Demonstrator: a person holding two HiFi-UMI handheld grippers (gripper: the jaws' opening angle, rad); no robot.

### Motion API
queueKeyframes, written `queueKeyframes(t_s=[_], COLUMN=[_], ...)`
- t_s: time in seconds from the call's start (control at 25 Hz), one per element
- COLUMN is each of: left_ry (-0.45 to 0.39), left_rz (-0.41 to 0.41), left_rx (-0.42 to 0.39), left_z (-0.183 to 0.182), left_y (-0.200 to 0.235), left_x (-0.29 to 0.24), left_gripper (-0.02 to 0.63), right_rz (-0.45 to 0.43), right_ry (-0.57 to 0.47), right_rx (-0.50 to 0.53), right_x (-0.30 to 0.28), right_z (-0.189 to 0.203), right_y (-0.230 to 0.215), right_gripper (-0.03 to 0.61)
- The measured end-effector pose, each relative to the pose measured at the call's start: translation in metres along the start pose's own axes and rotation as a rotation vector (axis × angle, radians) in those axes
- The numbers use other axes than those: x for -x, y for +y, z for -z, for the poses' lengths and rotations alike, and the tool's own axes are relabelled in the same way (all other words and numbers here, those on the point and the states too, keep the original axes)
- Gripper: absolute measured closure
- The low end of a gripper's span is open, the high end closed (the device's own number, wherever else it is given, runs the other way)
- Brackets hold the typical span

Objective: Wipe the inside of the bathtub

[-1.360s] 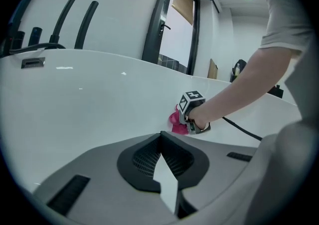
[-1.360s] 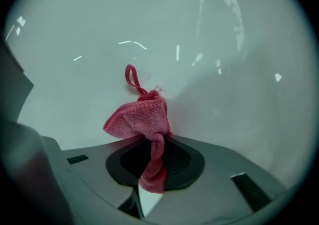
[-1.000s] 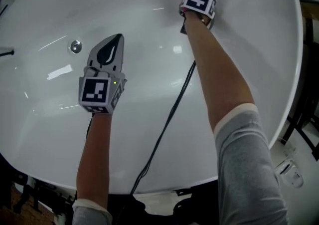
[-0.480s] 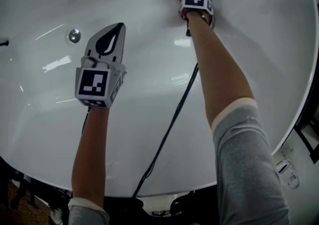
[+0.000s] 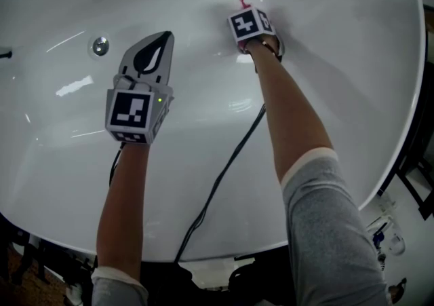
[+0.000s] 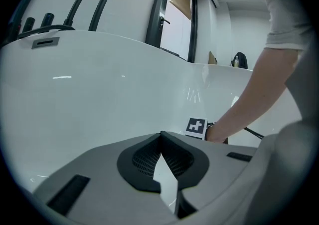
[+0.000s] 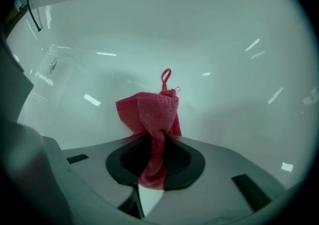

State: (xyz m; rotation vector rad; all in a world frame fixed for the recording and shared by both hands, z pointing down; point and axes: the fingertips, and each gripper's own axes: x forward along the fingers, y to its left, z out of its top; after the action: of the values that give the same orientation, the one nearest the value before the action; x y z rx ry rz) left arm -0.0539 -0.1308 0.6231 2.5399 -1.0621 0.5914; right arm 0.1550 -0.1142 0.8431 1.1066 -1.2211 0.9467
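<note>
The right gripper [image 7: 154, 141] was clamped on a red terry cloth with a small hanging loop [image 7: 149, 112]. The cloth bunched out at 12 o'clock from its tips, seemingly against the far inner wall of the glossy white oval bathtub [image 5: 339, 60]. The tub's long axis ran 9 to 3 o'clock, so the next stroke probably called for a sideways sweep. The left gripper [image 5: 157, 47], jaws together on nothing, hung well apart at 8 o'clock of the right

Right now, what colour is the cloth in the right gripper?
Pinkish red; the cloth shows best in the right gripper view.
</note>
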Motion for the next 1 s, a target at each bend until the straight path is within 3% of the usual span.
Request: queueKeyframes(t_s=[0.48, 0.72, 1.0], left_ry=[0.017, 0.002, 0.013], left_rz=[0.035, 0.048, 0.047], left_rx=[-0.005, -0.019, -0.015], left_z=[-0.015, -0.027, -0.064], left_y=[-0.017, -0.031, -0.054], left_x=[0.012, 0.019, 0.051], left_gripper=[0.620, 0.620, 0.620], right_rz=[-0.018, -0.023, 0.018], right_ry=[0.043, 0.013, -0.180], right_rx=[0.024, 0.045, 0.013], right_x=[-0.002, 0.005, 0.095], right_z=[0.115, 0.113, 0.078], right_y=[0.044, 0.040, 0.025], right_gripper=[0.518, 0.518, 0.517])
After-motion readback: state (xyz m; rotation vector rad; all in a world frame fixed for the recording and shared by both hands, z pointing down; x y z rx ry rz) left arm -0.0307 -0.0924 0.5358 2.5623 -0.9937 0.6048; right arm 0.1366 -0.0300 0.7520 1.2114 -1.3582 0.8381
